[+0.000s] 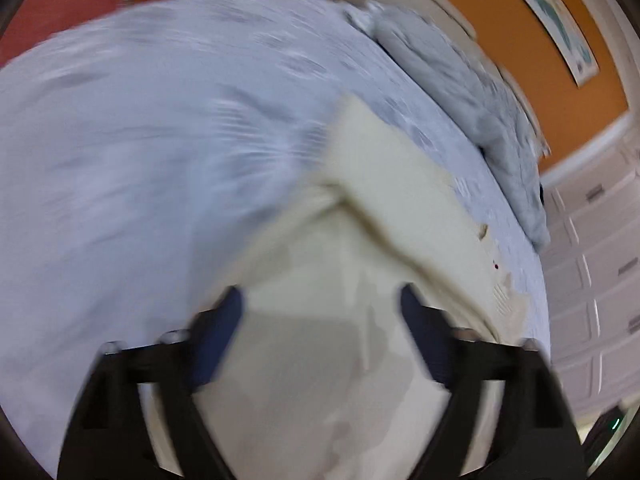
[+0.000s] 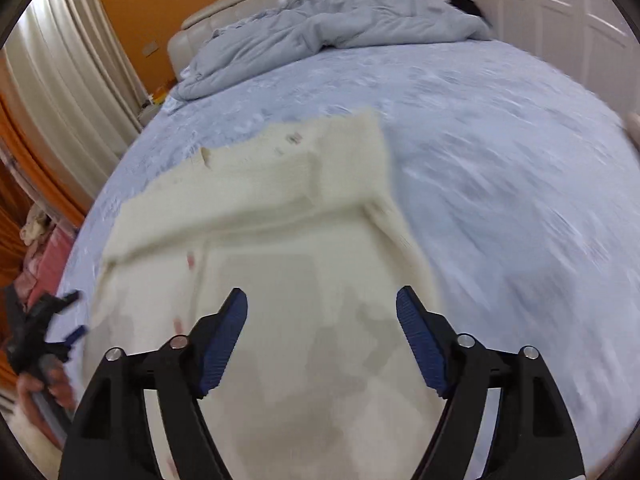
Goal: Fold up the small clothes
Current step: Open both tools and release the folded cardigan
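1. Cream knit garment (image 2: 280, 208) is lying on the bed (image 2: 500, 160), spread out mostly flat. It looks soft and a bit ribbed, with one layer folded over so there's a raised crease running across it.
2. Bed has a pale blue sheet with a faint printed pattern, smooth but motion-blurred in both views.
3. Right claw (image 2: 322, 308) is wide open, holding nothing. Its blue ridged pads (image 2: 420, 344) hang over the near part of the garment; can't tell if they touch it.
4. Left claw (image 1: 320, 308) is spread wide too, nothing gripped, with cream fabric filling the gap between its black arms. From there the folded flap runs off toward 1 o'clock.
5. In the right wrist view the left claw shows up at 8 o'clock, just beside the garment's edge.
6. Rumpled grey-blue quilt (image 2: 320, 28) is bunched at 12 o'clock against a padded cream headboard (image 2: 240, 4), well apart from the garment.
7. Orange wall (image 2: 132, 12) behind, pleated curtain (image 2: 52, 64) at 10 o'clock.
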Tool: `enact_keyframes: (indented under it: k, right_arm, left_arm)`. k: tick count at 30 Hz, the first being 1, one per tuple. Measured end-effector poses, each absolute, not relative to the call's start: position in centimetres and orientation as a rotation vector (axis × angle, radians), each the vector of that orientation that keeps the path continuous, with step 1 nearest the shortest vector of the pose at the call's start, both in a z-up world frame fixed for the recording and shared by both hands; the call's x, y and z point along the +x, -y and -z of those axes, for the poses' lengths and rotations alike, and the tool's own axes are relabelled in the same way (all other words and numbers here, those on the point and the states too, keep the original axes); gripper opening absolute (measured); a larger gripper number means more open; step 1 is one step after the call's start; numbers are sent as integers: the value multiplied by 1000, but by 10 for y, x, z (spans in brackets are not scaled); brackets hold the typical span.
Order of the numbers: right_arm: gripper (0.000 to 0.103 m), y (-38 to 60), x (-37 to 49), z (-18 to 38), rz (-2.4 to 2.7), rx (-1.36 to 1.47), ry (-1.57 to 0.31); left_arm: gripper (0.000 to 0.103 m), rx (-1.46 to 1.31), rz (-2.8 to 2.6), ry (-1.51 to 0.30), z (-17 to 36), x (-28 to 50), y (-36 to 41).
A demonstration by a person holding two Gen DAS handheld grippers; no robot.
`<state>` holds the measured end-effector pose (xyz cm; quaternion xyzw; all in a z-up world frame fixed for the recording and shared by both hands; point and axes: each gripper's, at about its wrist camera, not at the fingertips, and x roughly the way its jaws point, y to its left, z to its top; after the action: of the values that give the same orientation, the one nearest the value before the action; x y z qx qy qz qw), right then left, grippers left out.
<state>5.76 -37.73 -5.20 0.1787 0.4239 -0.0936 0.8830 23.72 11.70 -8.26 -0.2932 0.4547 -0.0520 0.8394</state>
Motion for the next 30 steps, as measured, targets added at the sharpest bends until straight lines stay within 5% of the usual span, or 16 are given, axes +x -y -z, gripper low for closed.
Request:
enact_keyframes:
  k: [7, 9, 14, 30]
  right_arm:
    - [78, 390, -38, 111, 263, 577, -1063]
    - [86, 389, -30, 119, 197, 635, -1073]
    - [98, 384, -8, 132, 185, 650, -1095]
    - [98, 380, -19, 142, 213, 643, -1029]
  left_arm:
    - [88, -654, -9, -1052, 101, 112, -187]
    - [93, -620, 4, -1028, 97, 97, -180]
    - [98, -435, 85, -1073, 103, 93, -135]
    - [97, -581, 220, -1032, 107, 102, -139]
